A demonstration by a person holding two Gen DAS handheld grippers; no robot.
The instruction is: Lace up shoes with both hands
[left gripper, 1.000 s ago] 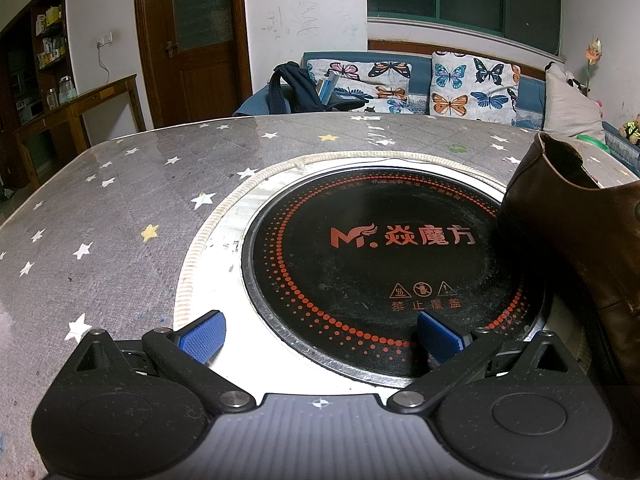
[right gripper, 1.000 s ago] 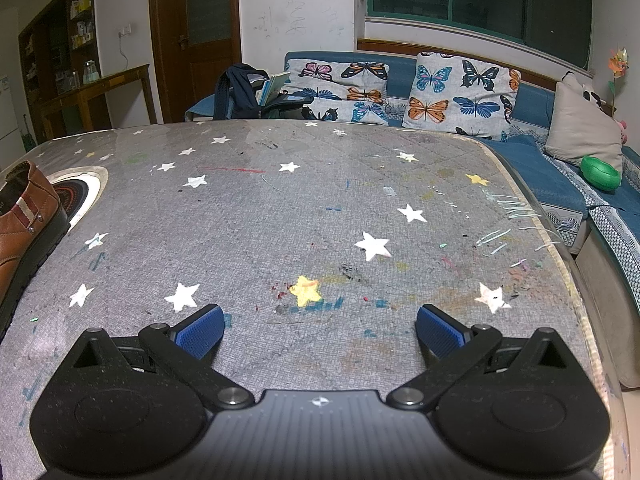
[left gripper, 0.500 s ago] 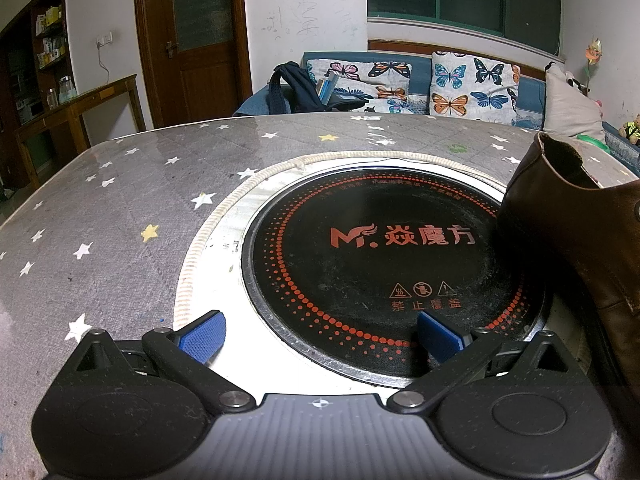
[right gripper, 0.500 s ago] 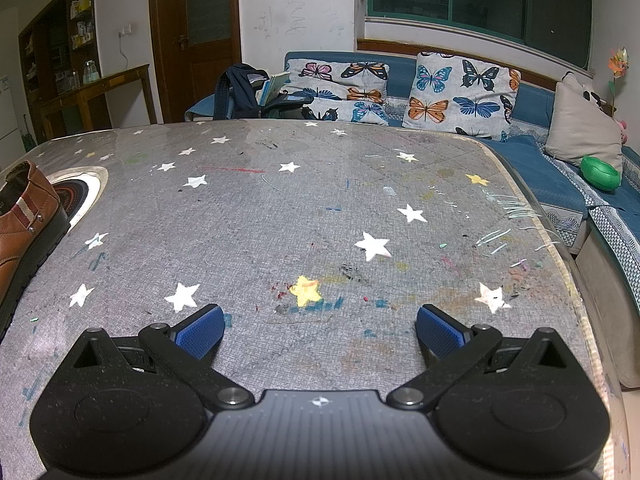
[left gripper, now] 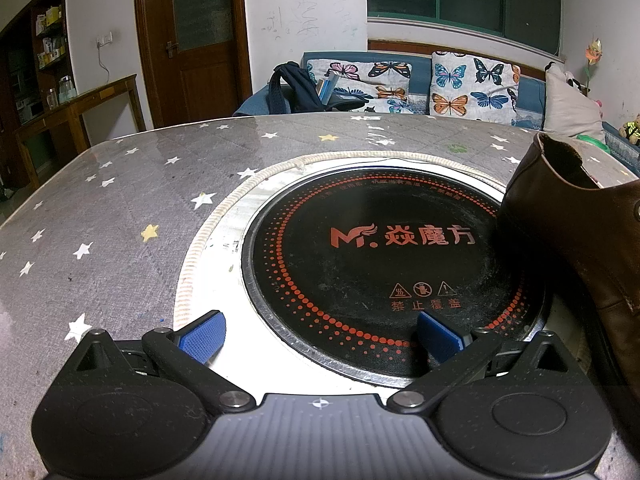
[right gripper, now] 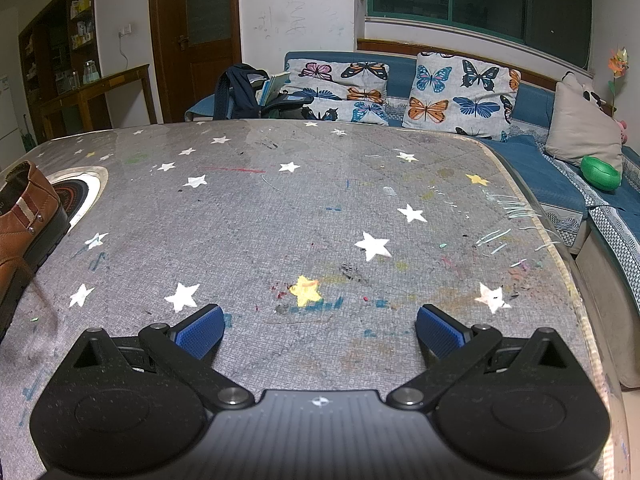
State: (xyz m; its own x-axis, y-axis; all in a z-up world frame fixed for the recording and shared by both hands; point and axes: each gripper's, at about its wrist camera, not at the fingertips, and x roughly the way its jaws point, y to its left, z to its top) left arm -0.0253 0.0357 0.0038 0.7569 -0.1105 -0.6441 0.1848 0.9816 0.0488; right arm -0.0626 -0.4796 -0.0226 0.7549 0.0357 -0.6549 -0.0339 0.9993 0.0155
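The left gripper and right gripper look alike: matte black speckled linkage arms, silver pivot screws, round black side housings, ribbed blue finger pads, and a ridged grey body bearing a small crosshair mark.

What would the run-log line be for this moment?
stage: before first contact | left tool: open, empty, over cooktop | right tool: open, empty, over tablecloth | brown shoe: untouched | laces: not visible
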